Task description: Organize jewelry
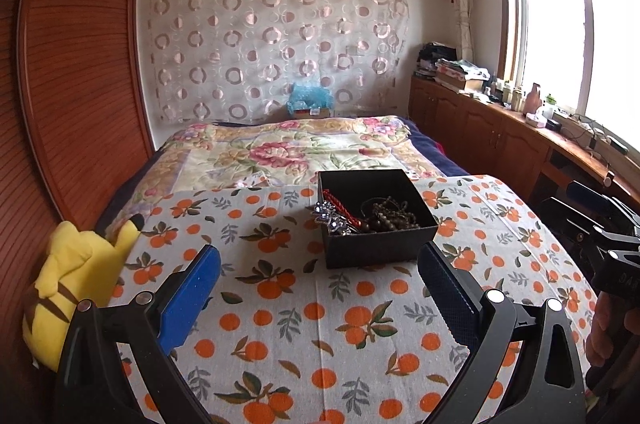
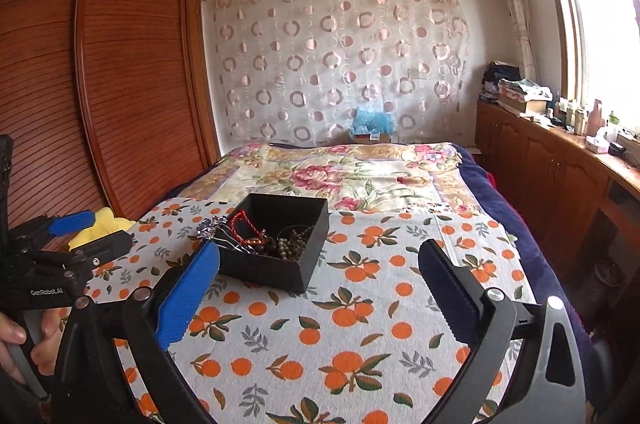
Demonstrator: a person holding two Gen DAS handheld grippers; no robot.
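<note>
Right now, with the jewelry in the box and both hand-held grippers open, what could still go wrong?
1. The sparkly hair clip hangs over the rim of the black box; a nudge could tip it onto the orange-print cloth.
2. The red cord and bead strands lie heaped together, so lifting one may drag others.
3. The box sits on a soft bed, so it could probably tilt or slide.

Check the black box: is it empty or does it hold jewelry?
Holds jewelry. The lidless black box contains a red cord bracelet, dark beads and a sparkly piece over its rim.
</note>
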